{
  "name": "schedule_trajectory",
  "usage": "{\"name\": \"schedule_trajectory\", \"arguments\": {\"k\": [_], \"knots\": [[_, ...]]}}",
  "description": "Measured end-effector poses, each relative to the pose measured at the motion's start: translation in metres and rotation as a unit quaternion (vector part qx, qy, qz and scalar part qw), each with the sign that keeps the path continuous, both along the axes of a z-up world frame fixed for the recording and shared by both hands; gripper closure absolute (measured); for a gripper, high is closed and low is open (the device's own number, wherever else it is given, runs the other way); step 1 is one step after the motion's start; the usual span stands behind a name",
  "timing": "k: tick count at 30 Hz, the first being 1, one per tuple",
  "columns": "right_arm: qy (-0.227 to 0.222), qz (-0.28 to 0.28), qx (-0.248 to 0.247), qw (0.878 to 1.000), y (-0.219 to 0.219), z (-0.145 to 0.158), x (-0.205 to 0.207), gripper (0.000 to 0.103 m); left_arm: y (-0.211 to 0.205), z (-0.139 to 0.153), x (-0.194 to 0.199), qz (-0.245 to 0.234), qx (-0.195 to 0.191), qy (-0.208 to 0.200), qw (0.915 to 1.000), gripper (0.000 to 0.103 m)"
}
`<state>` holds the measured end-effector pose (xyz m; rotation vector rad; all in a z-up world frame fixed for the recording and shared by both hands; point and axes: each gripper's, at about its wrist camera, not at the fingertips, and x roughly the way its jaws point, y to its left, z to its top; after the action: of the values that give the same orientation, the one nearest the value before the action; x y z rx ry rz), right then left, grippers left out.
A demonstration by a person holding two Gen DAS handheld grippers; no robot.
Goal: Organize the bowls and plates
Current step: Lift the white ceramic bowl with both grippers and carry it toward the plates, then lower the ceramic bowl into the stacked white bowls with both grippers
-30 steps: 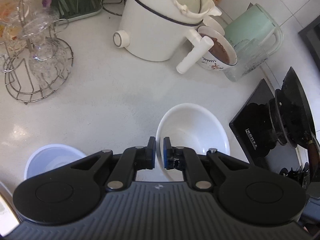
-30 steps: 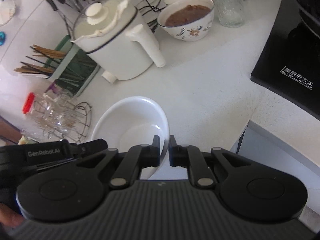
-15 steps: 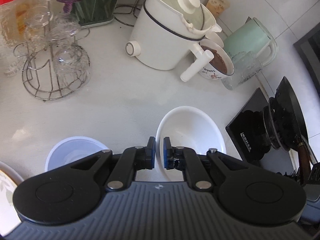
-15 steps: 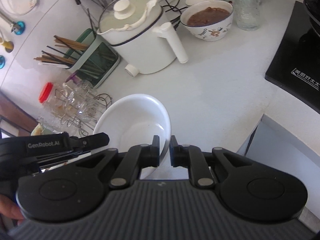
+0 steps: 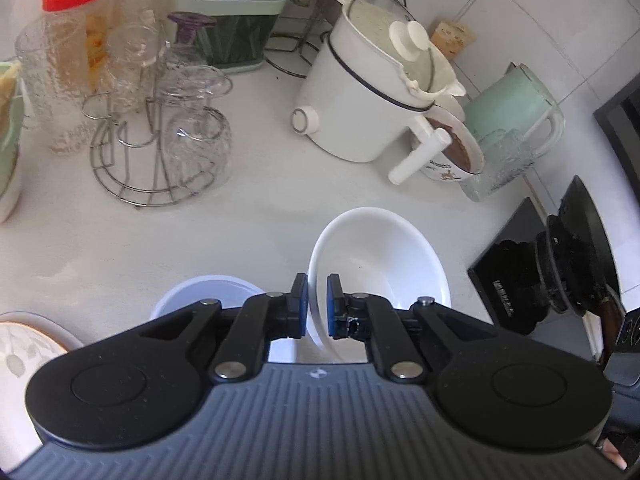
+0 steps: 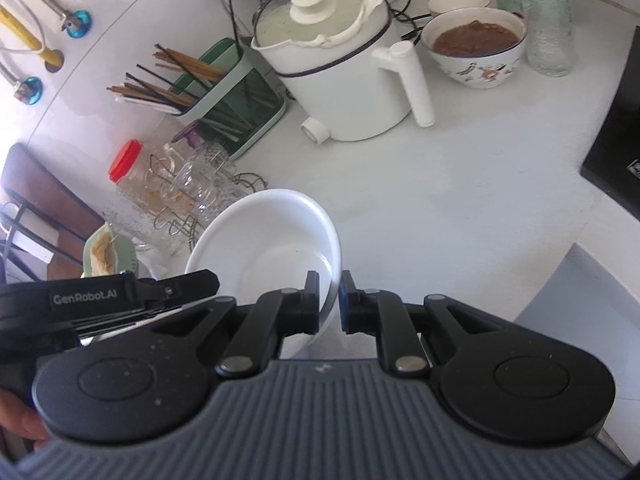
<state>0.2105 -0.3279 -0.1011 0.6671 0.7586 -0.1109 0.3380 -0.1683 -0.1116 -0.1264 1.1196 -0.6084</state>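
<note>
A white bowl (image 5: 380,256) is held in the air above the white counter by both grippers. My left gripper (image 5: 317,304) is shut on its left rim. My right gripper (image 6: 329,300) is shut on its right rim; the bowl also shows in the right wrist view (image 6: 264,240). The left gripper's body (image 6: 120,296) shows at the bowl's far side in the right wrist view. A pale blue bowl (image 5: 200,300) sits on the counter just below and left of the held bowl. A patterned plate (image 5: 24,344) lies at the lower left.
A white electric pot (image 5: 372,100) with a handle, a bowl of brown food (image 5: 456,152), a green kettle (image 5: 516,108) and a ribbed glass stand at the back. A wire rack of glasses (image 5: 168,140) and a chopstick holder (image 5: 232,12) are at left. A black stove (image 5: 560,264) is at right.
Both grippers have lifted the white bowl and carried it left; the blue bowl and patterned plate have come further into the left wrist view.
</note>
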Motion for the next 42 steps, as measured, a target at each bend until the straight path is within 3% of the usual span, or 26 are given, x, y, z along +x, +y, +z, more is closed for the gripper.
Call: {"name": "schedule_trajectory", "arguments": {"k": [8,14,22,29,32,34,36,42], "knots": [[0.011,0.045,0.019,0.999,0.017,-0.008,0.023,0.090,0.031,-0.006,0.003,0.045,0.016,0.003,0.9989,0.094],[0.020,0.086,0.006,0.996,0.036,-0.009,0.042,0.090,0.059,-0.015,0.000,0.069,0.020,0.010,0.9974,0.093],[0.074,0.149,-0.015,0.986,0.062,-0.024,0.061,0.089,0.081,-0.030,-0.005,0.095,0.041,0.026,0.9943,0.093],[0.083,0.159,-0.009,0.984,0.069,-0.033,0.063,0.088,0.087,-0.038,-0.003,0.103,0.045,0.036,0.9930,0.093],[0.076,0.152,0.011,0.985,0.065,-0.035,0.062,0.086,0.090,-0.039,-0.002,0.111,0.046,0.043,0.9919,0.077],[0.071,0.147,0.017,0.986,0.062,-0.034,0.059,0.068,0.092,-0.039,-0.003,0.113,0.043,0.042,0.9918,0.065],[0.066,0.139,0.020,0.988,0.059,-0.034,0.058,0.063,0.092,-0.039,-0.003,0.114,0.043,0.042,0.9916,0.063],[0.054,0.118,0.023,0.991,0.053,-0.036,0.059,0.063,0.090,-0.039,-0.003,0.113,0.045,0.041,0.9917,0.059]]}}
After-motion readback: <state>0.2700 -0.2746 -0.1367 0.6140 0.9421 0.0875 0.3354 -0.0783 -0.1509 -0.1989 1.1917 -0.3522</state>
